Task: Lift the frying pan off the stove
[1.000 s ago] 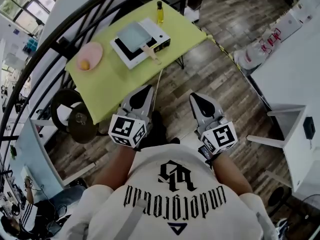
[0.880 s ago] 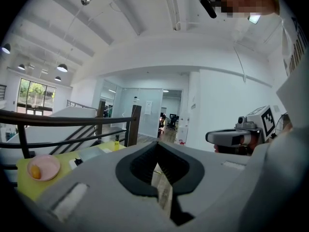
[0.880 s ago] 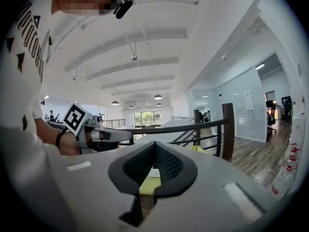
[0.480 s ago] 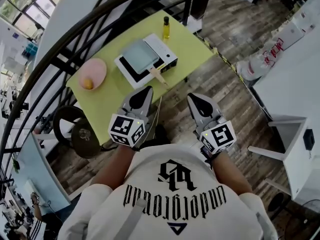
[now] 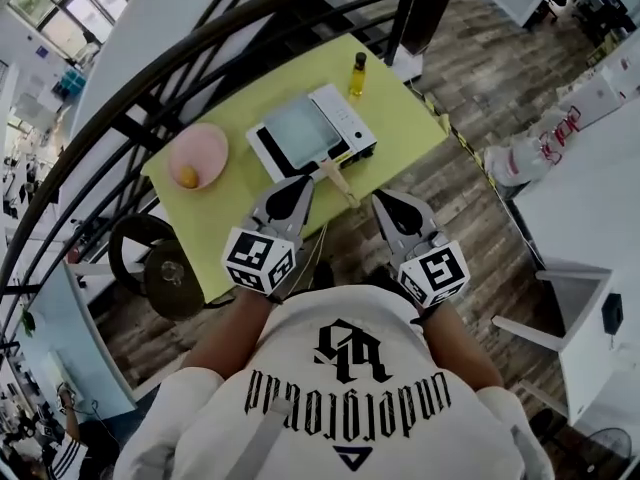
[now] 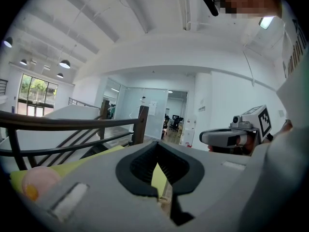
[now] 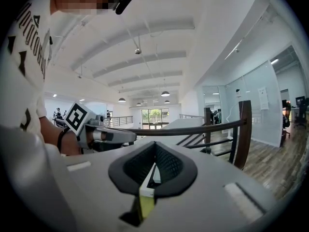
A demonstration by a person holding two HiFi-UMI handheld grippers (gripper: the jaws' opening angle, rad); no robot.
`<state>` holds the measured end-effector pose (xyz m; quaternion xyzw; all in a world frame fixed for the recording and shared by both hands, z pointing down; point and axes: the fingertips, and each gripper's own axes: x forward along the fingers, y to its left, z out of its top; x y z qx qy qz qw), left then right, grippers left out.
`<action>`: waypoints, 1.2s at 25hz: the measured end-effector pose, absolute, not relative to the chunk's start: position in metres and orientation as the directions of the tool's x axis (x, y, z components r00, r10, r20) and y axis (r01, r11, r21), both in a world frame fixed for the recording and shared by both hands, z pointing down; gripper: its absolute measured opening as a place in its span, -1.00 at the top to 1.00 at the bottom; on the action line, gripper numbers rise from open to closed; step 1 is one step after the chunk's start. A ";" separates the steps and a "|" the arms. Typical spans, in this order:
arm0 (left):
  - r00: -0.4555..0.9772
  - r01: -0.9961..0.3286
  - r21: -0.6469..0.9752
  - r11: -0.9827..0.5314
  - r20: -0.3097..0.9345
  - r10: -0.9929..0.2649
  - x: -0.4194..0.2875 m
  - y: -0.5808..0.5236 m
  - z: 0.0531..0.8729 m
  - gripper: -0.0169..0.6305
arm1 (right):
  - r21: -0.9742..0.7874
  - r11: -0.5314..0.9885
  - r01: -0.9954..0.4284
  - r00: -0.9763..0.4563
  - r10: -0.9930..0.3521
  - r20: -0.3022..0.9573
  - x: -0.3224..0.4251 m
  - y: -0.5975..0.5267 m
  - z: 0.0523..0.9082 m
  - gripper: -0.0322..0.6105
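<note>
The square grey frying pan (image 5: 298, 128) sits on the white stove (image 5: 345, 116) on the green counter (image 5: 405, 118), its wooden handle (image 5: 338, 176) toward me. My left tool (image 5: 292, 190) and right tool (image 5: 386, 202) are clenched empty, touching nothing.

Both hand-held grippers (image 5: 298, 190) (image 5: 385, 200) closed, empty.

Scene is lit brightly by windows (image 7: 154, 115) beyond right claw (image 7: 154, 151); edges are bent by fisheye, corners blacked, nr claw body blurred.
</note>
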<state>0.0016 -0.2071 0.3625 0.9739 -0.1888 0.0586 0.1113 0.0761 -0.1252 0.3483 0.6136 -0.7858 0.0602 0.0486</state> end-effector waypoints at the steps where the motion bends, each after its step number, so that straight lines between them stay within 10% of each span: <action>1: 0.917 -0.393 0.194 -0.899 0.159 -0.366 0.002 -0.211 0.363 0.93 | -0.038 0.252 -0.967 -0.254 -0.955 0.154 0.078 -0.131 0.350 0.89; 30: 0.665 -0.746 0.347 -0.568 0.341 -0.664 0.037 -0.243 0.460 0.93 | -0.333 0.691 -0.642 -0.766 -0.561 0.314 0.136 -0.207 0.454 0.89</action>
